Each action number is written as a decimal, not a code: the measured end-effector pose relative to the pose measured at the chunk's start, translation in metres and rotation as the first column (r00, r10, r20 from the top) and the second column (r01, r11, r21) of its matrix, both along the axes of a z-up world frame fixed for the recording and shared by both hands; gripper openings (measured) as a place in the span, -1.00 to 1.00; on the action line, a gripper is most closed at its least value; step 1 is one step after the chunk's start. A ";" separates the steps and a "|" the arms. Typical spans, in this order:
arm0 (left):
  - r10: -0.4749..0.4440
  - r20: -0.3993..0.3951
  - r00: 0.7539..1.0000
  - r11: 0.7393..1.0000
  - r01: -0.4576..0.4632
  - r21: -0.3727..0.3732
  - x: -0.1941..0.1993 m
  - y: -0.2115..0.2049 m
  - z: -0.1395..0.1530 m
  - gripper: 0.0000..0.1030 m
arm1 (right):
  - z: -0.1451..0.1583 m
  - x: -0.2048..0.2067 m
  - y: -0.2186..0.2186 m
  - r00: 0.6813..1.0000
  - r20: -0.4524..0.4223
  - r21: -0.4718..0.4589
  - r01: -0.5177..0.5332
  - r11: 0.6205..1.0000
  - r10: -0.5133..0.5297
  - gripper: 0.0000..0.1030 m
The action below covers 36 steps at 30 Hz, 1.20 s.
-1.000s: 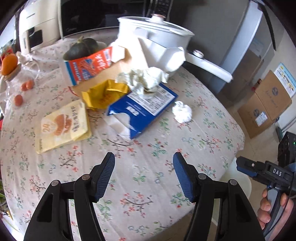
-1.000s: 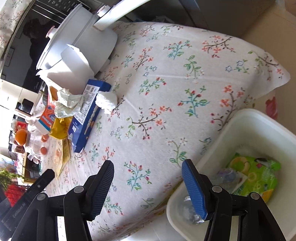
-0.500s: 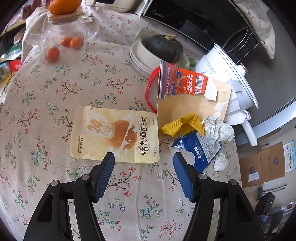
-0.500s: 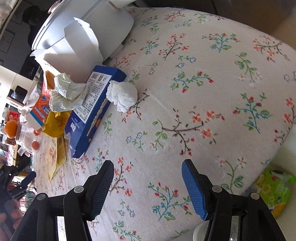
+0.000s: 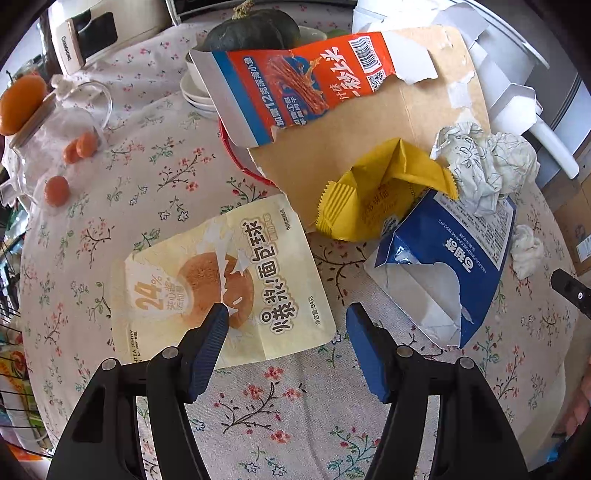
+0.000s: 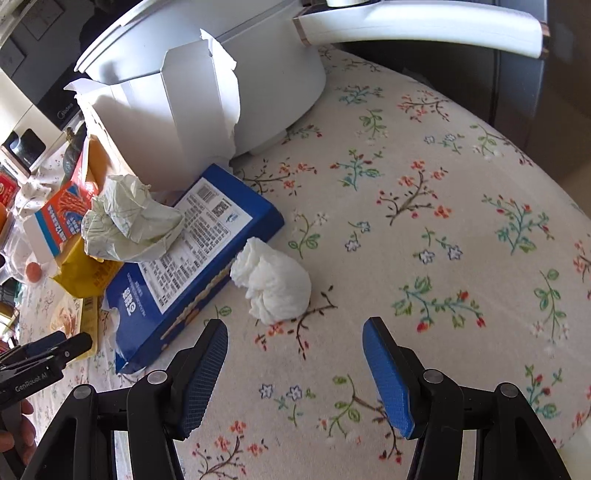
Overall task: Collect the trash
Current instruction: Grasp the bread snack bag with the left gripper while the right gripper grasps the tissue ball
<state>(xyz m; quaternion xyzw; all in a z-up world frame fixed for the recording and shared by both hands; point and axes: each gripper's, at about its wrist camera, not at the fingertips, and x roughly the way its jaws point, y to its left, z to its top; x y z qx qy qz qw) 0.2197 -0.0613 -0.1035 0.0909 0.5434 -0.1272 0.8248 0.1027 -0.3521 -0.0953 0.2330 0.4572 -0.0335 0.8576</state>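
Note:
Trash lies on a floral tablecloth. In the left wrist view my left gripper (image 5: 288,314) is open and empty, just above the near edge of a cream bread pouch (image 5: 221,284). Beyond lie a yellow wrapper (image 5: 380,195), a torn blue box (image 5: 454,266), crumpled paper (image 5: 487,166), a torn orange carton (image 5: 306,85) and a white tissue wad (image 5: 526,251). In the right wrist view my right gripper (image 6: 295,332) is open and empty, close in front of the tissue wad (image 6: 275,284), which lies beside the blue box (image 6: 192,266).
A white electric pot (image 6: 229,48) with a long handle stands behind the trash. A glass jar (image 5: 55,122) with small orange fruit, stacked bowls (image 5: 195,96) and a dark squash (image 5: 251,29) sit at the back. The table edge (image 6: 576,258) curves away at right.
Both grippers have come down closer to the table. The left now hovers at the cream pouch; the right has left the bin and closed in on the tissue wad.

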 end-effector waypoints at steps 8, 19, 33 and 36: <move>-0.017 -0.006 1.000 0.998 0.017 0.062 0.007 0.000 -0.012 0.33 | -0.008 0.033 0.023 0.996 -0.006 -0.134 -0.084 0.988 0.083 0.28; 0.042 -0.017 0.999 0.997 -0.043 -0.058 0.012 0.019 0.000 -0.85 | -0.025 0.037 0.006 0.995 0.030 -0.082 -0.088 0.993 0.091 -0.45; 0.026 0.048 0.999 0.980 -0.016 -0.196 -0.022 0.035 0.061 -0.89 | 0.006 0.002 0.018 0.995 0.053 -0.020 -0.086 0.996 0.087 -0.47; 0.049 0.052 0.997 0.968 -0.035 -0.248 -0.032 0.049 0.073 -0.89 | 0.013 -0.006 0.020 0.995 0.051 -0.006 -0.088 0.996 0.088 -0.47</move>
